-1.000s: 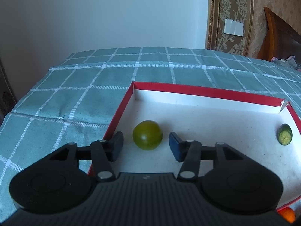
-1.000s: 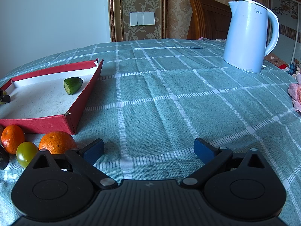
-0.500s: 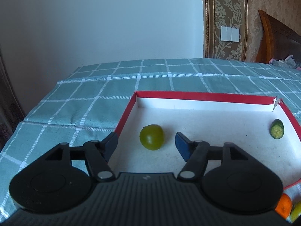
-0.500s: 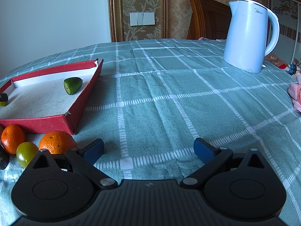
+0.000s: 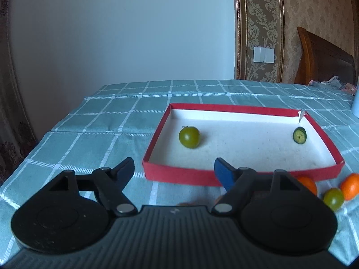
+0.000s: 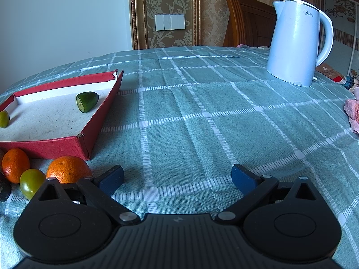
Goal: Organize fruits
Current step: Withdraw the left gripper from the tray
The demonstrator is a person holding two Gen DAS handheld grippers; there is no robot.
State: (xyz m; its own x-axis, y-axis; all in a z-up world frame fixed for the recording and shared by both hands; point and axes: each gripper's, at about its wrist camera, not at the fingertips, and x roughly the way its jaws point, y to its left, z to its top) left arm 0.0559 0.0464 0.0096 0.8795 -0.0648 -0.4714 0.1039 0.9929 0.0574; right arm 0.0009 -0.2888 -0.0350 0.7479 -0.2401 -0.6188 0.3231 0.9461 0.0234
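A red tray (image 5: 179, 172) with a white floor lies on the checked cloth. In it sit a round green fruit (image 5: 189, 137) at the left and a cut green piece (image 5: 299, 135) at the right; both also show in the right wrist view, the fruit (image 6: 4, 118) and the piece (image 6: 86, 101). Two oranges (image 5: 350, 186) (image 5: 308, 185) and a small green fruit (image 5: 333, 199) lie outside the tray's near right corner, seen too in the right wrist view (image 6: 67, 169) (image 6: 15, 164) (image 6: 31, 186). My left gripper (image 5: 174, 170) is open and empty, in front of the tray. My right gripper (image 6: 177, 178) is open and empty over the cloth.
A white electric kettle (image 6: 296, 42) stands at the far right of the table. A pink cloth (image 6: 352, 116) lies at the right edge. A dark object (image 6: 4, 187) sits at the left edge beside the oranges. A wooden chair back (image 6: 249, 22) stands behind the table.
My left gripper has pulled back out of the tray, leaving the round green fruit on the tray floor, and its jaws have opened wider. The right gripper has not moved.
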